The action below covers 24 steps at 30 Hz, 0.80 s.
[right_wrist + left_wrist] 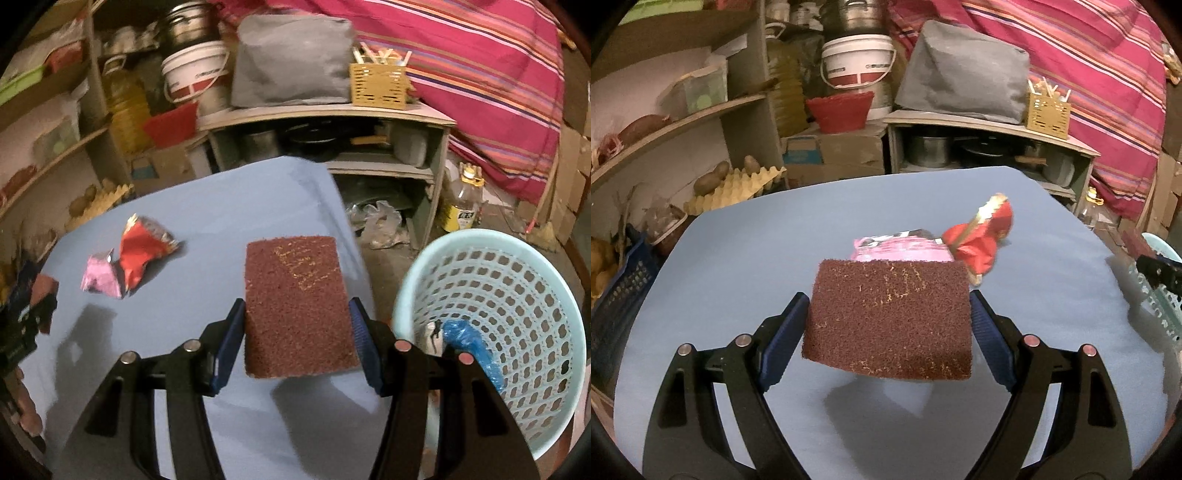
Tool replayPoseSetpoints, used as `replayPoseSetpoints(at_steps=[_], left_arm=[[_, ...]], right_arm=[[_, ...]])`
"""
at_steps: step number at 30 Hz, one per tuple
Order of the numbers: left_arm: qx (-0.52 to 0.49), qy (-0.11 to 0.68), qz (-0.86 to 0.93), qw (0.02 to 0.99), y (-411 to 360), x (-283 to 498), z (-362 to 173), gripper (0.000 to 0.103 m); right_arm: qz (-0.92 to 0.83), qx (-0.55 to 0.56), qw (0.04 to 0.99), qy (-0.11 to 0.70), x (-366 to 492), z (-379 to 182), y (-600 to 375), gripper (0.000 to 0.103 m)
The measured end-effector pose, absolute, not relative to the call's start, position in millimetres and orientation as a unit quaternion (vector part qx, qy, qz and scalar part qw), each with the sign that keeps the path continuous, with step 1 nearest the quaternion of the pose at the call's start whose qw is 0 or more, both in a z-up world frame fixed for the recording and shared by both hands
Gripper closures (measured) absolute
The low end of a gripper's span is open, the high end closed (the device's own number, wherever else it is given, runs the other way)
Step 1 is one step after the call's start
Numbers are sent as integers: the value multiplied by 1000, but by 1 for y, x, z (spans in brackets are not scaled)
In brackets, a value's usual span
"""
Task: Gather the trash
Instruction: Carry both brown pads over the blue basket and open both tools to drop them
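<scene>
- Trash on the blue surface [738, 258]: a red wrapper [982, 236] and a pink wrapper [897, 247] lie touching, well beyond both grippers' fingers, toward the far edge.
- The left gripper [890, 314] clamps a brown scouring pad [890, 317] above the surface.
- The right gripper [297, 328] clamps another brown pad [299, 306] near the surface's right edge, beside the pale basket [517, 266], which holds blue plastic [469, 343].

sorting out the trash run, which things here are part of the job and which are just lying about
Job: brown pads in each tool, red wrapper, pink wrapper, bin.

Lying about: white bucket, egg tray, yellow basket, oil bottle.
</scene>
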<state>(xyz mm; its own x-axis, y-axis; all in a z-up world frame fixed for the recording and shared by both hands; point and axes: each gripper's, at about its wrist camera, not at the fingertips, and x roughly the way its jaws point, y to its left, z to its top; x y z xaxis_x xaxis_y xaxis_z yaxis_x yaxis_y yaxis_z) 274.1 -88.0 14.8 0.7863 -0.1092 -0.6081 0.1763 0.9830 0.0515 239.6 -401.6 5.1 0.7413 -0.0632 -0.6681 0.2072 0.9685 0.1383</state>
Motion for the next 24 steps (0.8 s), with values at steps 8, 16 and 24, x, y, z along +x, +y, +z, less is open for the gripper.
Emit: replayPoseSetpoints(at_steps=[8, 16, 24], left_arm=[[73, 293, -97, 948, -138, 264, 31, 19], [63, 285, -147, 945, -218, 257, 44, 19], [70, 283, -218, 931, -319, 237, 44, 19]], right_arm=[[-108, 104, 929, 337, 224, 11, -448, 47], [-146, 109, 932, 314, 194, 20, -498, 47], [-188, 132, 927, 297, 164, 23, -554, 47]])
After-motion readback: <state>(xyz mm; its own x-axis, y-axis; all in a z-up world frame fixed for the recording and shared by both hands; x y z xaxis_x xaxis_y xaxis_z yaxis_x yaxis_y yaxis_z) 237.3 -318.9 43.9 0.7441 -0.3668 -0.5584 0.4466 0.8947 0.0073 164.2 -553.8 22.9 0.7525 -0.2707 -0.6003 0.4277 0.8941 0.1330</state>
